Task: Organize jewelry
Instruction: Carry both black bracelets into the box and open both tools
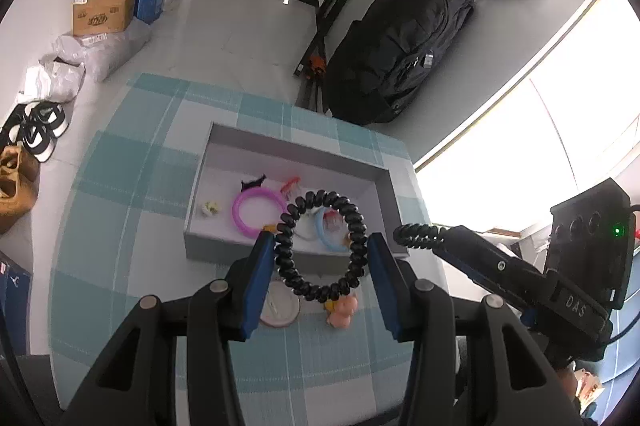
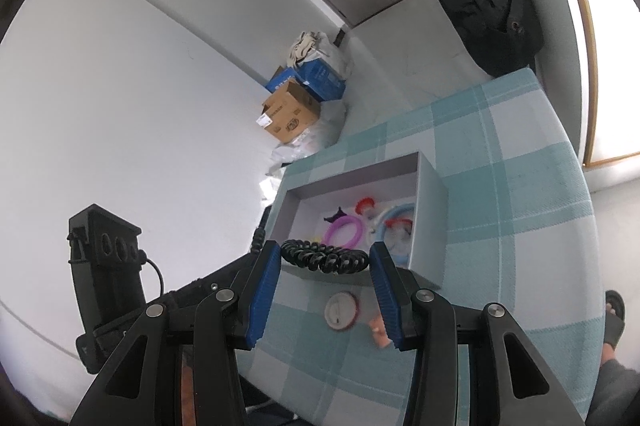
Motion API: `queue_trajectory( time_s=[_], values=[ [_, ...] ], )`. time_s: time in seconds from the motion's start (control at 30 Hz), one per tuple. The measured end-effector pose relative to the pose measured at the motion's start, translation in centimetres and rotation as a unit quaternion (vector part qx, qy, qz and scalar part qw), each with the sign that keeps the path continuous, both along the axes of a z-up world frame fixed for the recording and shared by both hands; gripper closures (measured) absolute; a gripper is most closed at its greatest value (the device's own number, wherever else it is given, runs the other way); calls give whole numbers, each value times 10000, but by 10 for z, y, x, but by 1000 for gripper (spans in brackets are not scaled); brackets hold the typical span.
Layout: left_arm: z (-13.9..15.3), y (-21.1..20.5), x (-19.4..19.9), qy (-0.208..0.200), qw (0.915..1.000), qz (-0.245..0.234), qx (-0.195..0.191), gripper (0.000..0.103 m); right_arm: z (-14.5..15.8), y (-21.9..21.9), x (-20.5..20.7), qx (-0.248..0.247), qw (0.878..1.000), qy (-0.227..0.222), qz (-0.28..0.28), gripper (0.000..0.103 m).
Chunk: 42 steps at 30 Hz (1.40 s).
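Note:
A black spiral coil bracelet (image 1: 320, 244) spans the fingers of my left gripper (image 1: 320, 246), held above the near wall of a grey open box (image 1: 288, 142). It also shows edge-on between the fingers of my right gripper (image 2: 324, 258) as the black coil (image 2: 324, 258). The box (image 2: 430, 182) holds a purple ring (image 1: 256, 212), a blue ring (image 1: 326, 238), a black clip (image 1: 253, 182), red-orange pieces (image 1: 291, 184) and a small yellow-white piece (image 1: 210, 208). My right gripper's body (image 1: 520, 266) comes in from the right.
A round pink-rimmed disc (image 1: 280, 308) and a small pink figure (image 1: 342, 308) lie on the checked teal cloth (image 1: 140, 186) before the box. A black backpack (image 1: 396, 46), cardboard boxes (image 1: 106, 4), bags and shoes (image 1: 40, 130) are on the floor beyond.

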<state>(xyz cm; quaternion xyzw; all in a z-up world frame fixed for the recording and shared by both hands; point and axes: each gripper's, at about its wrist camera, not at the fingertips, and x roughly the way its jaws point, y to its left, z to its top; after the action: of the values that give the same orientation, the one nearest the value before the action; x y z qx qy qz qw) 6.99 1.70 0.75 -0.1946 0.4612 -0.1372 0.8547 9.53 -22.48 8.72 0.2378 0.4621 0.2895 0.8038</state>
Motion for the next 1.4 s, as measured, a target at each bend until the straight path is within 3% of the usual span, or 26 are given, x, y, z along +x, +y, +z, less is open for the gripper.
queue_trajectory(
  time_s=[0.67, 1.07, 1.3, 1.4],
  values=[
    [-14, 3, 35, 349, 9993, 70, -114, 61, -7, 19, 47, -84, 10000, 37, 39, 58],
    [-24, 2, 48, 634, 9978, 115, -180, 61, -21, 20, 65, -125, 9995, 288, 22, 57],
    [-23, 1, 48, 517, 9985, 176, -34, 61, -22, 18, 64, -155, 9994, 320, -33, 56],
    [-21, 3, 48, 468, 9986, 185, -173, 52, -21, 14, 62, -155, 9993, 287, -161, 42]
  ],
)
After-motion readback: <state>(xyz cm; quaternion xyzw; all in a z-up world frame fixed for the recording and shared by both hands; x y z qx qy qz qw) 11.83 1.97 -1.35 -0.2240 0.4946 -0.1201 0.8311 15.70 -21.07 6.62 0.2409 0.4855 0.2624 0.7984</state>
